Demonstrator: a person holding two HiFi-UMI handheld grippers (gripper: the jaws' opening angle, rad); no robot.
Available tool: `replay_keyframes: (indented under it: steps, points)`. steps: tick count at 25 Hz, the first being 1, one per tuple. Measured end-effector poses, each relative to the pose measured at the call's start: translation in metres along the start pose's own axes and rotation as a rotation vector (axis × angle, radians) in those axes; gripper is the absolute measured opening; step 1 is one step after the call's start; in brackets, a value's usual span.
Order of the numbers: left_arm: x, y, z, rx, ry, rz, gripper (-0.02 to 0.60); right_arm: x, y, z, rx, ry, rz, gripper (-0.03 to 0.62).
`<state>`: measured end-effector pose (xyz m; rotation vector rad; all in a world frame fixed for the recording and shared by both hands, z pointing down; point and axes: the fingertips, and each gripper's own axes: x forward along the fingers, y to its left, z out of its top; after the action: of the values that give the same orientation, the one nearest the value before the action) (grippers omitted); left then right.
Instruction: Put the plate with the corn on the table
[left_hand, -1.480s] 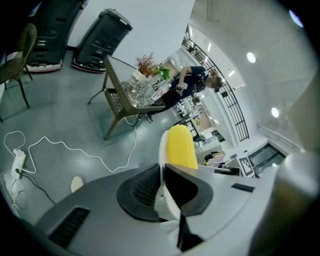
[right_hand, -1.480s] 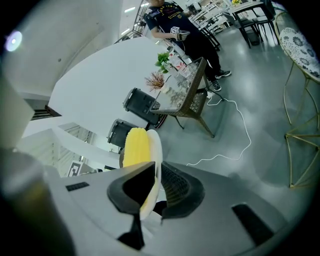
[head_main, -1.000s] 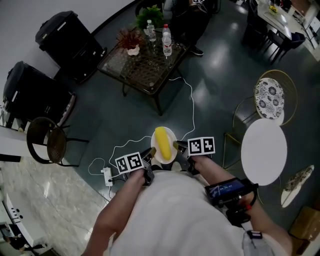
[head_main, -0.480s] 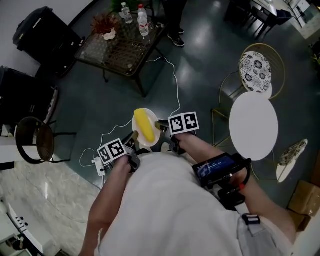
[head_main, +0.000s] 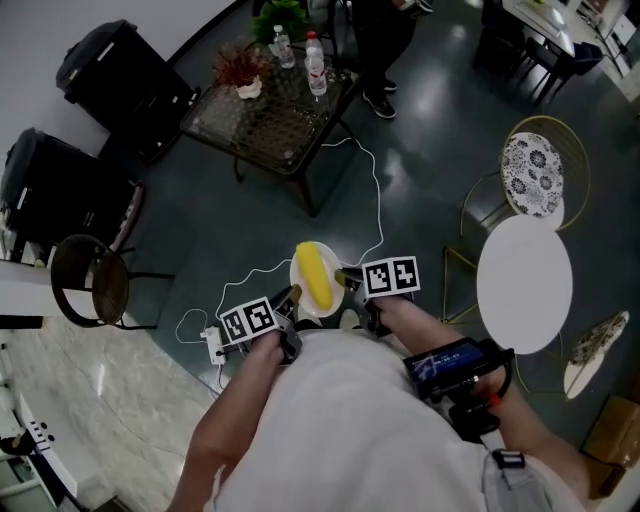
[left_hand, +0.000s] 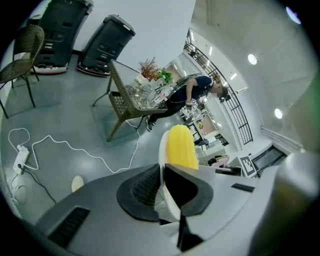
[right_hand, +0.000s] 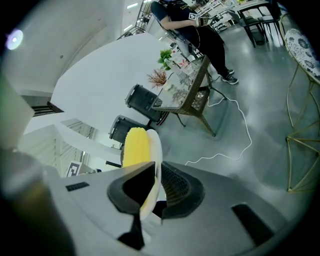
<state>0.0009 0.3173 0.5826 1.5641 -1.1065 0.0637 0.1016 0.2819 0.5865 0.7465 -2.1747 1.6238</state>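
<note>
A white plate (head_main: 305, 297) carrying a yellow corn cob (head_main: 316, 276) is held level in the air in front of the person. My left gripper (head_main: 292, 297) is shut on the plate's left rim, and my right gripper (head_main: 345, 279) is shut on its right rim. In the left gripper view the plate (left_hand: 163, 150) stands edge-on between the jaws with the corn (left_hand: 181, 147) behind. The right gripper view shows the plate (right_hand: 156, 155) and corn (right_hand: 135, 146) the same way. A round white table (head_main: 524, 284) stands to the right.
A glass-topped wicker table (head_main: 270, 112) with bottles and plants stands ahead. A white cable (head_main: 370, 190) and power strip (head_main: 213, 345) lie on the dark floor. A gold chair (head_main: 543, 175) is behind the white table, a round chair (head_main: 92, 284) at left. A person (head_main: 385, 30) stands near the glass table.
The view has swung: the plate with both grippers sits a little further right and lower in the frame than half a second ago. Both grips on the plate are unchanged.
</note>
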Motion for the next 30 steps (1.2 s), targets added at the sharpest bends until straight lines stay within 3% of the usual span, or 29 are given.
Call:
replay_keyframes:
  steps: [18, 30]
  points:
    - [0.009, -0.012, 0.006, 0.041, 0.025, 0.021, 0.034, -0.011, -0.003, 0.01, 0.026, -0.026, 0.024, 0.044]
    - [0.025, -0.003, 0.012, 0.031, 0.06, 0.01, 0.034, -0.004, -0.014, 0.016, 0.043, -0.03, -0.003, 0.044]
